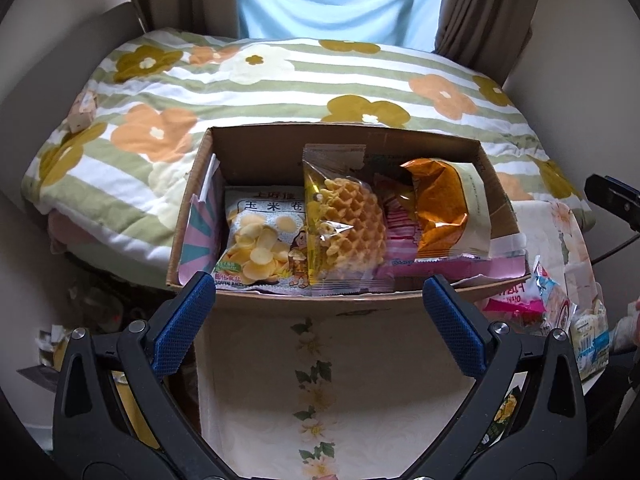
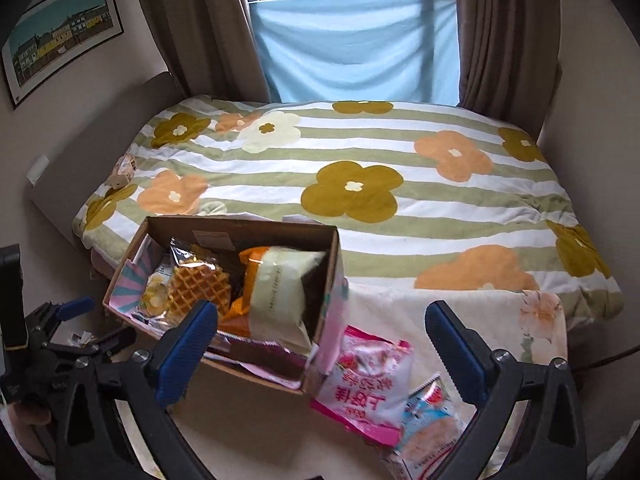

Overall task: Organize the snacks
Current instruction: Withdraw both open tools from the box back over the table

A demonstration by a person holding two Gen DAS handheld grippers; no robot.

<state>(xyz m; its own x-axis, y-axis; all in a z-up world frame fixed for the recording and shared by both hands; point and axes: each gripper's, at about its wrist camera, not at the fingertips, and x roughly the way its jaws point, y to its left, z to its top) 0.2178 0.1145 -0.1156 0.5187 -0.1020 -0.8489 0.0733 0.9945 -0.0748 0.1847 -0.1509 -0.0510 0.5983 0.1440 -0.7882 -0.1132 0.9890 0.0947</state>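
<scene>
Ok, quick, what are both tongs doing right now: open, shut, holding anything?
Left tongs: open, nothing between them, in front of the cardboard box.
Right tongs: open, nothing gripped, above the pink snack bag.

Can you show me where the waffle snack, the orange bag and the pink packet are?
waffle snack (image 1: 349,216): left wrist view, on the waffle's middle.
orange bag (image 1: 440,216): left wrist view, on its shiny orange front.
pink packet (image 2: 370,384): right wrist view, on its printed front, outside the box.

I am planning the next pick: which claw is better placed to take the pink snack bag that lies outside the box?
Probably the right claw: open, empty, the pink snack bag between its fingers. The left claw faces the cardboard box.
</scene>
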